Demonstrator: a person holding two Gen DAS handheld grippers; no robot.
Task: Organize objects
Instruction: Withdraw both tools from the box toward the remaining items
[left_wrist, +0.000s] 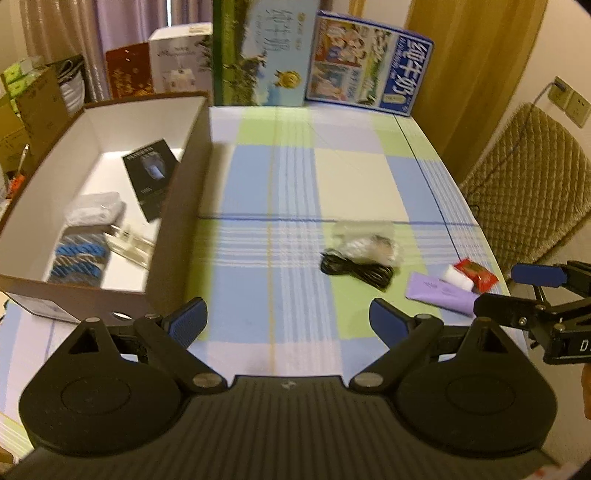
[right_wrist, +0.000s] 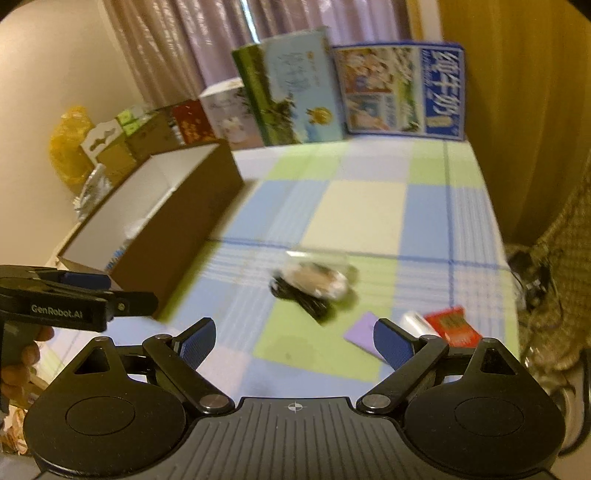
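Both jaws wide; cable (left_wrist: 356, 267) untouched

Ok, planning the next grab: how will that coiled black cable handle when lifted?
The black cable is probably floppy: its loose loops show no tie, so they may sag or uncoil. Likely light. The clear plastic bag touches it and might drag along.

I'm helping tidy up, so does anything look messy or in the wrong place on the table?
Yes. A black cable, a clear plastic bag, a purple tube and a red packet lie loose on the checked cloth, while other things already sit in the open box. Nothing looks spilled or broken.
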